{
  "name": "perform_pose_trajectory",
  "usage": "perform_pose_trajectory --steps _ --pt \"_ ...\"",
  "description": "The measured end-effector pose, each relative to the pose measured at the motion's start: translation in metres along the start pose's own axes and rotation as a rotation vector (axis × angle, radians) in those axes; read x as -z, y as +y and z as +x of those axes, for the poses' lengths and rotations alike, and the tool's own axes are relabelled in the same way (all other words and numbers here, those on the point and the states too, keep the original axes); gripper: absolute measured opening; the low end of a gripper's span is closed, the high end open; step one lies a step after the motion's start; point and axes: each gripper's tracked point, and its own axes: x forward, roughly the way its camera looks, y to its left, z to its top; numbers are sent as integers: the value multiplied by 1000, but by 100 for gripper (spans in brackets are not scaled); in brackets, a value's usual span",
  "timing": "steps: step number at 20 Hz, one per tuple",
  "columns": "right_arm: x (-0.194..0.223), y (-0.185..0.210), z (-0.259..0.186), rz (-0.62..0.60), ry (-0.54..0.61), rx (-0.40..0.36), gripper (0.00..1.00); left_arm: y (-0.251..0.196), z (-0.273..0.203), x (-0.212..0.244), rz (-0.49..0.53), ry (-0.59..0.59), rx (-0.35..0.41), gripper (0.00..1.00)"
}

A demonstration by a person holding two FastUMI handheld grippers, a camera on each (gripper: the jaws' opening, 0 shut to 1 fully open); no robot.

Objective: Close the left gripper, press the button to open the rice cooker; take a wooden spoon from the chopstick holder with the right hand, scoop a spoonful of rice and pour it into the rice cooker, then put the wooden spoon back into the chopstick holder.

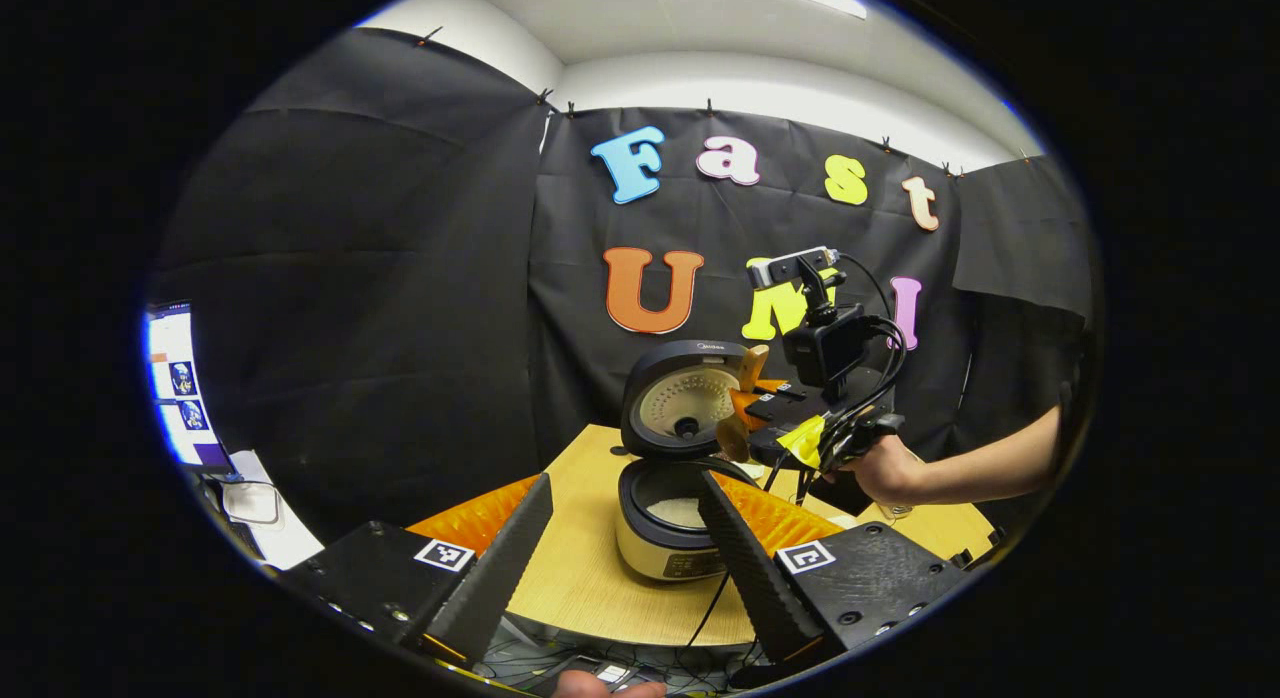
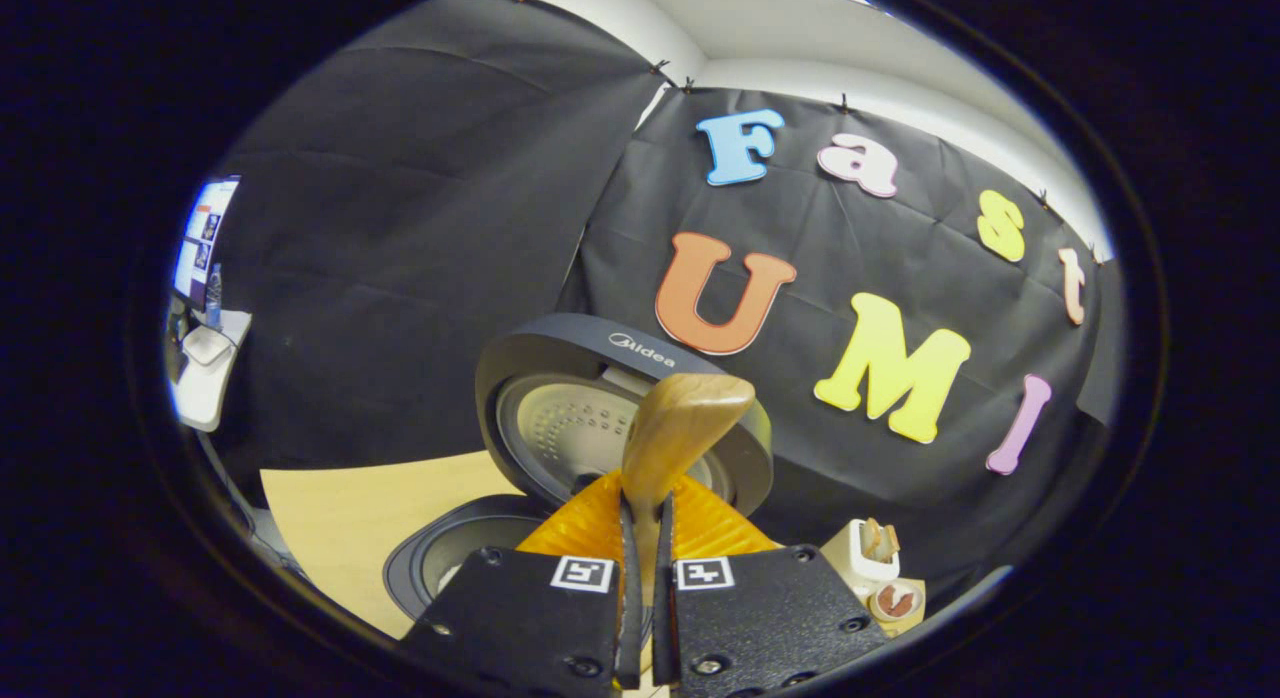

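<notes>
Left fingers (image 1: 620,568): mine here, spread wide apart with nothing between them, hanging low at the near edge of the counter (image 1: 580,578), with the cooker framed in the gap.

Rice cooker (image 1: 668,523): already open, lid (image 1: 685,398) standing upright behind the pot; white rice shows inside the pot in the left gripper view.

Right fingers (image 2: 642,618): drawn close together and clamped on the wooden spoon (image 2: 680,428), which I hold by the handle with the bowl rising upright in front of the lid.

Spoon position: in the left gripper view my right gripper (image 1: 790,418) is held up beside the raised lid, above and to the right of the pot, so I judge the spoon is in the air, not over the rice.

How the spoon handles: I judge it light, stiff and smooth; a grip low on the handle lets it pivot, so squeeze firmly and tilt slowly.

Chopstick holder (image 2: 868,553): I take the pale container low on the right, past the cooker, to be it, with something standing in it.

In the way: the upright lid is close to the spoon's bowl; a cable (image 1: 712,603) trails off the counter's front edge.
</notes>
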Motion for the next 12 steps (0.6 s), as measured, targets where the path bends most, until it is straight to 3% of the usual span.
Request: perform_pose_trajectory --steps 12 --pt "-40 -38 -47 360 -11 -78 10 -15 4 -9 -40 6 -6 95"
